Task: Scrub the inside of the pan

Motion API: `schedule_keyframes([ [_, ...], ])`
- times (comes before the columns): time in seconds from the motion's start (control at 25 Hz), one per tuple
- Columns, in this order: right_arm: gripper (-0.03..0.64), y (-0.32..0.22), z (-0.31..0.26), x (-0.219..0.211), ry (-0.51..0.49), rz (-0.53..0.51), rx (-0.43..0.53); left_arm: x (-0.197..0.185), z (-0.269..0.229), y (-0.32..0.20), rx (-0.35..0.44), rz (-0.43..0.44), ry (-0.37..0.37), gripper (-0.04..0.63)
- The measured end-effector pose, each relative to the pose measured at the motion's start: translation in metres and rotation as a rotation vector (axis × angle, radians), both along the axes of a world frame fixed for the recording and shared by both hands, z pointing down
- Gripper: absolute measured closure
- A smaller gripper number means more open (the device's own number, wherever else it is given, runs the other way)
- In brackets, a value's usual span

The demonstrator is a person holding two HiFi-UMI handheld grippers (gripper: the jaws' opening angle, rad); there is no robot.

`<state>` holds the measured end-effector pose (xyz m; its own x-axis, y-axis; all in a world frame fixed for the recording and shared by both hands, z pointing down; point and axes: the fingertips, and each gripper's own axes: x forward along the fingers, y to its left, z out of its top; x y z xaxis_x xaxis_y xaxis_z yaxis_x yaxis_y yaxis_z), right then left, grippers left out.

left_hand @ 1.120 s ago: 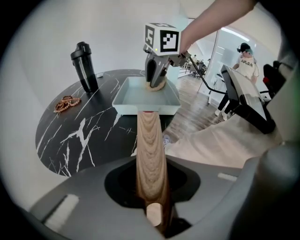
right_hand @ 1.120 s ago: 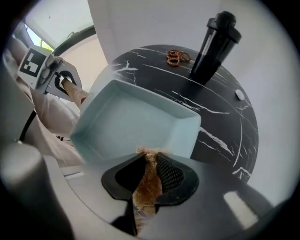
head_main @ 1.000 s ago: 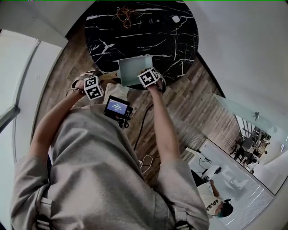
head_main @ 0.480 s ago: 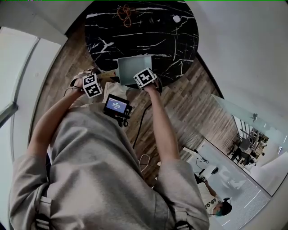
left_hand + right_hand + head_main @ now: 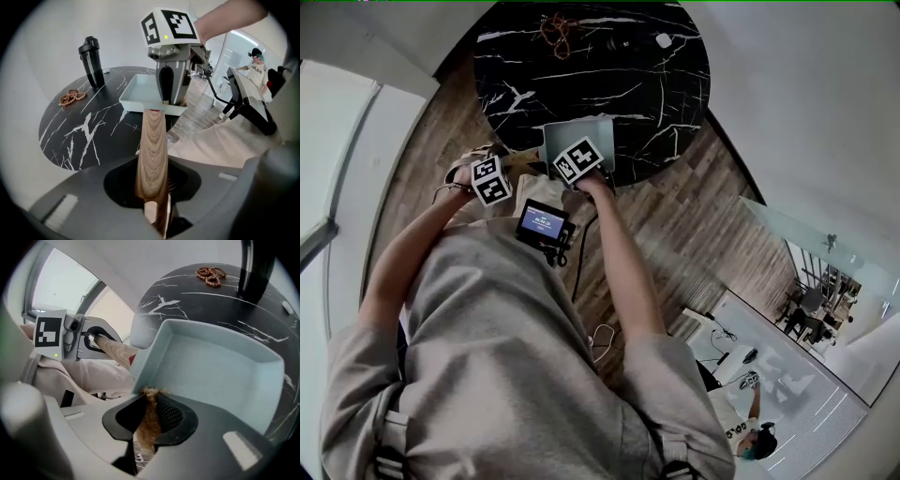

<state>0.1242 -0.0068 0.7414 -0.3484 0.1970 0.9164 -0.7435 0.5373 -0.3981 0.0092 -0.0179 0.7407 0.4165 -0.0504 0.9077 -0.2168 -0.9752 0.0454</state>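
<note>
A pale blue square pan [image 5: 581,137] sits at the near edge of the round black marble table [image 5: 609,66]. Its wooden handle [image 5: 152,150] runs straight back between the jaws of my left gripper [image 5: 157,206], which are opening around it while the pads still touch the wood. My right gripper [image 5: 150,404] is shut on a brown fibrous scrub pad [image 5: 151,420], whose tip touches the pan's [image 5: 211,371] near rim, close to the corner where the handle [image 5: 115,350] joins. From the left gripper view, the right gripper [image 5: 171,101] stands upright over the pan [image 5: 145,91].
A black bottle [image 5: 91,61] and a brown bead bracelet [image 5: 72,97] stand at the table's far side. A small white object [image 5: 664,40] lies near the back edge. A screen device [image 5: 544,223] hangs at the chest. A person [image 5: 255,65] stands far off right, on the wooden floor.
The right gripper has slid left across the pan, from its right side to the corner near the handle. The left gripper has stayed on the handle.
</note>
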Motion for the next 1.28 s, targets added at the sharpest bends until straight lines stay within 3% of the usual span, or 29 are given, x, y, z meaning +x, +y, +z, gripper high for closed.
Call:
schedule_keyframes([
  [0.16,0.532,-0.003,-0.009,0.002,-0.076,0.128,0.003,-0.001,0.0,-0.002,0.015,-0.003,-0.005,0.505],
  [0.24,0.531,-0.007,-0.024,0.001,-0.2,0.283,-0.018,0.0,0.001,-0.002,-0.001,-0.007,-0.004,0.498],
  [0.32,0.528,-0.013,-0.051,-0.006,-0.385,0.47,-0.022,0.001,-0.001,-0.001,-0.014,0.002,0.018,0.488],
  [0.44,0.525,-0.023,-0.097,-0.007,-0.597,0.685,0.068,0.003,-0.015,-0.003,0.033,0.054,0.08,0.423],
  [0.56,0.526,-0.024,-0.149,-0.005,-0.726,0.801,0.186,-0.004,-0.042,-0.006,0.072,0.029,0.168,0.39],
  [0.68,0.526,-0.006,-0.192,0.013,-0.729,0.855,0.318,0.004,-0.068,0.004,0.089,0.034,0.274,0.393],
  [0.88,0.523,0.015,-0.257,0.019,-0.691,0.854,0.571,0.004,-0.106,0.018,0.168,0.075,0.383,0.426],
  [1.08,0.518,0.053,-0.315,0.039,-0.698,0.858,0.84,0.024,-0.183,0.027,0.303,-0.023,0.554,0.462],
  [1.28,0.511,0.121,-0.389,0.055,-0.688,0.86,1.107,0.029,-0.277,0.069,0.445,-0.081,0.662,0.48],
])
